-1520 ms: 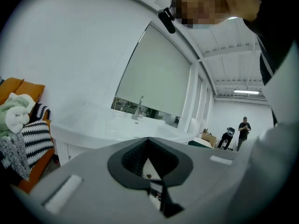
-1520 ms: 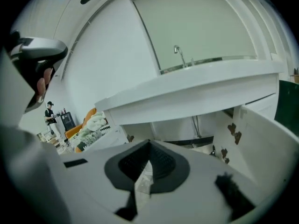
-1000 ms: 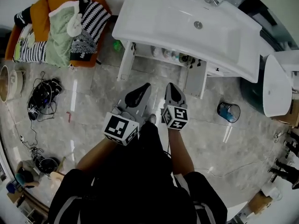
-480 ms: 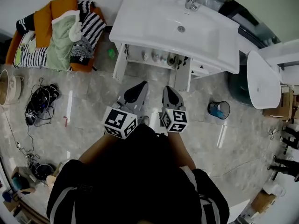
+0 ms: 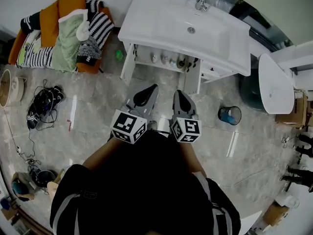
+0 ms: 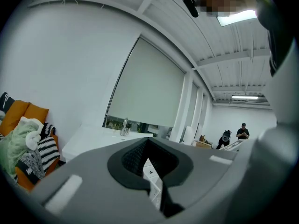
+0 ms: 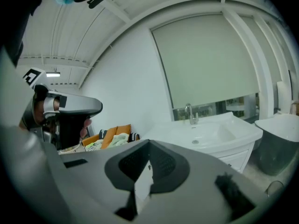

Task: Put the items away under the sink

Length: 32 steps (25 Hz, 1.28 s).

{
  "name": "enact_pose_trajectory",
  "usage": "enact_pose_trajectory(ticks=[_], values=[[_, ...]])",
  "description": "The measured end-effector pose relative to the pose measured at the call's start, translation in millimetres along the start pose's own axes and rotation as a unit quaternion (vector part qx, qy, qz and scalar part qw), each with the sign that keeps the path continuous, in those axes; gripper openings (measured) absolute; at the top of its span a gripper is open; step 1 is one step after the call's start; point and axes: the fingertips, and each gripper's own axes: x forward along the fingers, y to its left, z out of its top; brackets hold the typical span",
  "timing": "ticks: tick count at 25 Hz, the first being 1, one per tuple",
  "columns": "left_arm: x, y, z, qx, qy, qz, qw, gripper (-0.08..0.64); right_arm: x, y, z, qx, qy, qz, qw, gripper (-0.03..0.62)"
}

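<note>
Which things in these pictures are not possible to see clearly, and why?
- Head view: the items on the shelf under the sink are too small to name.
- Head view: what lies in the bin is too small to tell.
- Left gripper view: the left hand-held gripper hides that shelf.

The scene is viewed steeply downward from the head, the left gripper and right gripper close below. Each gripper view is aimed nearly level along its jaws; the sink ahead is shared.
</note>
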Motion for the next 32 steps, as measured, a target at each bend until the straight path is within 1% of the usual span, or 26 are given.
enact_pose_trajectory(ticks=[5,10,14,21,23,27,32], values=[[-3,2,-5,-0.001,0.011,0.003,0.9999,0.006,-5,2,7,0.0,-0.011,-0.001,1.0,0.015],[-6,5,-10,0.024,0.024,0.028,0.999,0.0,-13,3,8,-0.005,-0.014,-0.001,1.0,0.015],[-9,9,-12,0.017,0.015,0.036,0.9991,0.0,-14,5,5,-0.008,-0.013,0.0,1.0,0.015],[-7,14,-10,0.013,0.008,0.041,0.9991,0.0,-12,4,7,-0.012,-0.016,0.0,1.0,0.015],[-7,13,-7,0.014,0.002,0.038,0.9992,0.0,-12,4,8,-0.012,-0.017,0.001,1.0,0.015],[-6,4,8,0.016,-0.028,0.012,0.9994,0.002,-11,3,10,-0.014,-0.017,0.002,1.0,0.015],[0,-1,10,0.033,-0.029,0.008,0.999,0.006,-8,1,11,-0.014,-0.017,0.004,1.0,0.015]])
